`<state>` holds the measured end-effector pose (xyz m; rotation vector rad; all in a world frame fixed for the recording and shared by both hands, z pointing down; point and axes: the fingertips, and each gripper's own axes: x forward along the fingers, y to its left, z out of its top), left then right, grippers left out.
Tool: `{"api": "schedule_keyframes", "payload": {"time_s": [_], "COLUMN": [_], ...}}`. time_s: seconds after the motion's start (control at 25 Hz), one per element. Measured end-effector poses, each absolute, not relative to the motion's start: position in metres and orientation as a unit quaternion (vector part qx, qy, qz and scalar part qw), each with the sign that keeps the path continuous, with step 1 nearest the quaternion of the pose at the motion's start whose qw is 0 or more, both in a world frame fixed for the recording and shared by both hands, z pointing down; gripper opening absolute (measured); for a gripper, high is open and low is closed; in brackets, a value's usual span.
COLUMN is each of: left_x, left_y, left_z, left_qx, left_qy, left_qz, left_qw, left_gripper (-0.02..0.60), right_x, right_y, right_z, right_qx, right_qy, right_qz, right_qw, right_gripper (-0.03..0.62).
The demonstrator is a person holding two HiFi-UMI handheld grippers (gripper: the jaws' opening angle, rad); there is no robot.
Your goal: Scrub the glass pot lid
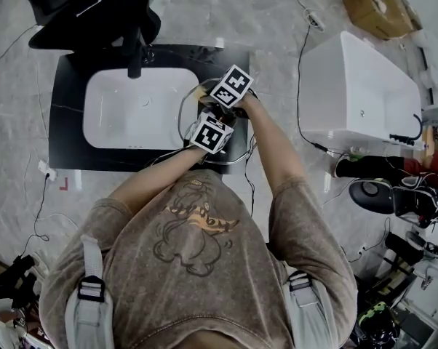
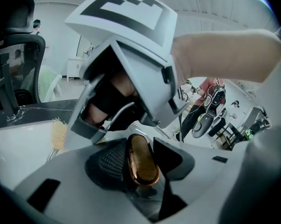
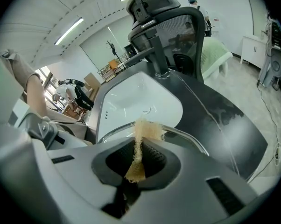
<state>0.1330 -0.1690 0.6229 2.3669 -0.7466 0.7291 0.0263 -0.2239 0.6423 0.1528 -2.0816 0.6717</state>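
Observation:
The glass pot lid (image 1: 184, 112) is held over the right end of the white sink (image 1: 124, 111). In the left gripper view its bronze knob (image 2: 143, 162) sits clamped between the pads, so my left gripper (image 2: 141, 161) is shut on it. My right gripper (image 3: 136, 160) is shut on a frayed yellow scrub pad (image 3: 141, 139), whose tip rests against the lid's glass rim (image 3: 187, 136). In the head view the left gripper (image 1: 210, 133) and the right gripper (image 1: 231, 86) are crowded together. Their marker cubes hide the jaws and most of the lid.
The sink is set in a black counter (image 1: 66, 122) with a dark faucet (image 1: 135, 53) at the back. A black office chair (image 1: 88, 6) stands behind it. A white tub (image 1: 364, 86) stands to the right. Cables trail over the floor (image 1: 303, 35).

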Motion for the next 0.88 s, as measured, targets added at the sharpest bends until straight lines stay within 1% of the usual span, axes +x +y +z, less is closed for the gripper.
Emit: {"api": "schedule_keyframes", "payload": {"time_s": [0.4, 0.88], "left_x": [0.132, 0.132], "left_y": [-0.168, -0.168], "left_z": [0.620, 0.621], "left_qx": [0.877, 0.877], "left_qy": [-0.275, -0.265], "left_qz": [0.277, 0.284], "left_qw": [0.280, 0.282], "left_gripper": [0.192, 0.192], "right_x": [0.030, 0.071], "right_y": [-0.227, -0.239], "right_z": [0.642, 0.642], "right_qx": [0.079, 0.155], "right_qy": [-0.853, -0.849], "right_qz": [0.257, 0.282], "right_qw": [0.448, 0.418], "right_gripper": [0.043, 0.043]}}
